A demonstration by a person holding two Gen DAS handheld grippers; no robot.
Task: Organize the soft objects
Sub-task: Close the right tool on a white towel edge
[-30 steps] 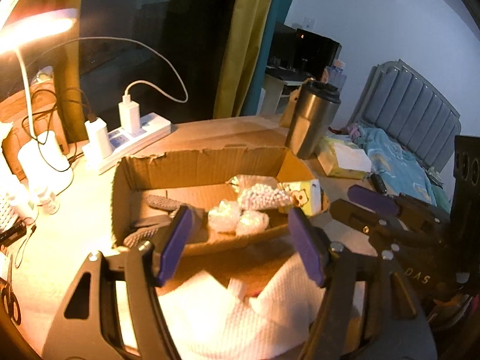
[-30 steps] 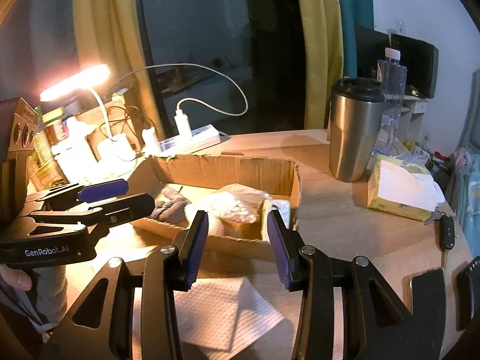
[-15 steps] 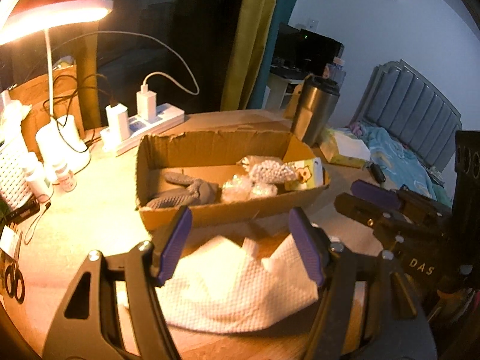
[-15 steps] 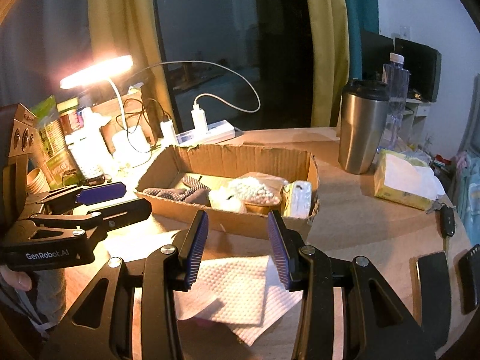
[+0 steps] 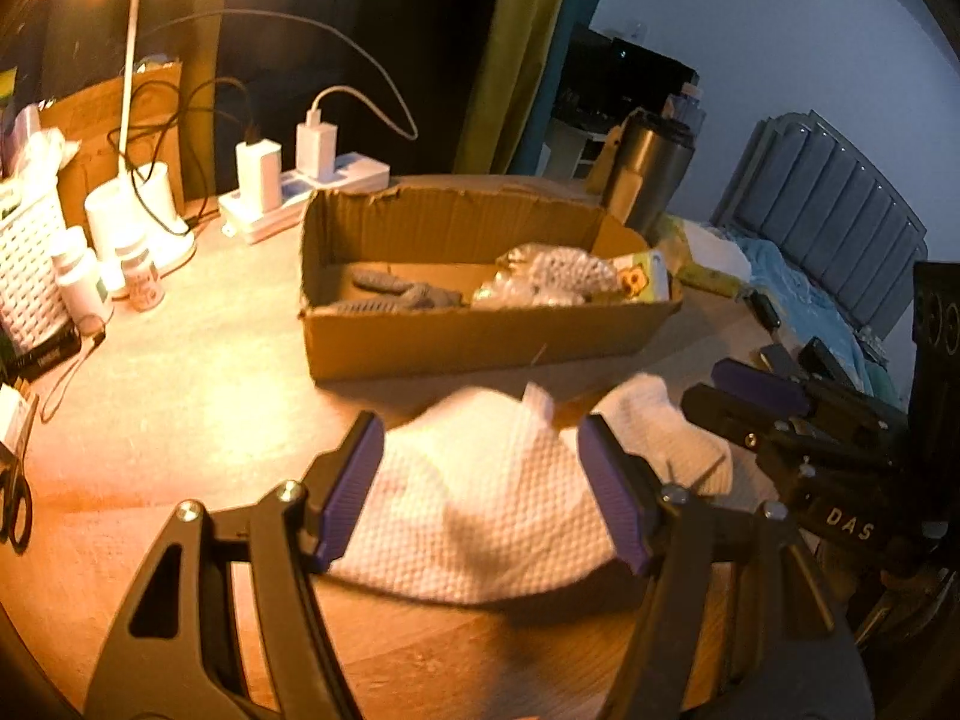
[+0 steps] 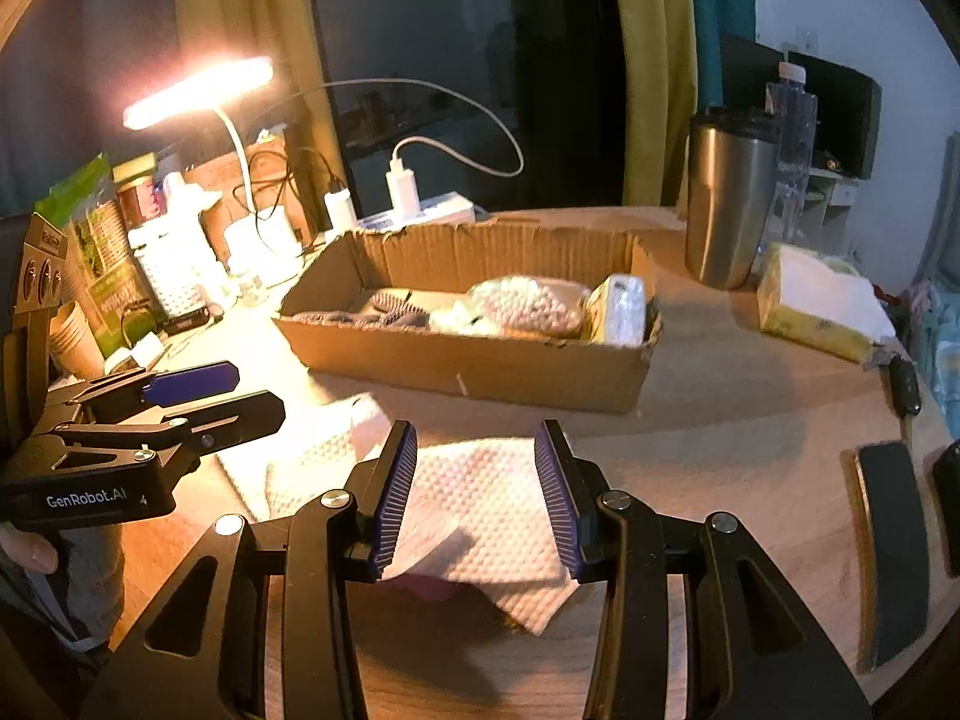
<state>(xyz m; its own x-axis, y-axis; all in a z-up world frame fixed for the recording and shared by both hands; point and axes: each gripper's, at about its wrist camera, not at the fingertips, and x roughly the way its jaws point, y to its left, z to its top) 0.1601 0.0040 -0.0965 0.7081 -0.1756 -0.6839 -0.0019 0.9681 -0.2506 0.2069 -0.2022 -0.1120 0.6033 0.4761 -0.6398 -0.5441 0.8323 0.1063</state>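
Observation:
A white textured cloth (image 5: 498,498) lies crumpled on the wooden table in front of a shallow cardboard box (image 5: 480,336); it also shows in the right wrist view (image 6: 474,504). The box (image 6: 480,366) holds a grey knitted item (image 5: 396,294), clear bags of white beads (image 5: 558,276) and a yellow tissue pack (image 5: 645,279). My left gripper (image 5: 483,492) is open and empty above the cloth's near side. My right gripper (image 6: 477,498) is open and empty above the cloth, and shows at the right of the left wrist view (image 5: 756,402).
A steel tumbler (image 6: 729,198) and a yellow tissue box (image 6: 816,306) stand right of the box. A lamp (image 6: 198,90), power strip (image 5: 300,198), bottles (image 5: 78,276) and white basket (image 5: 24,276) crowd the left. Phones (image 6: 891,546) lie at the right edge.
Both grippers have pulled back from the box toward the table's near edge, so more of the cloth and table shows. Both stayed open and empty.

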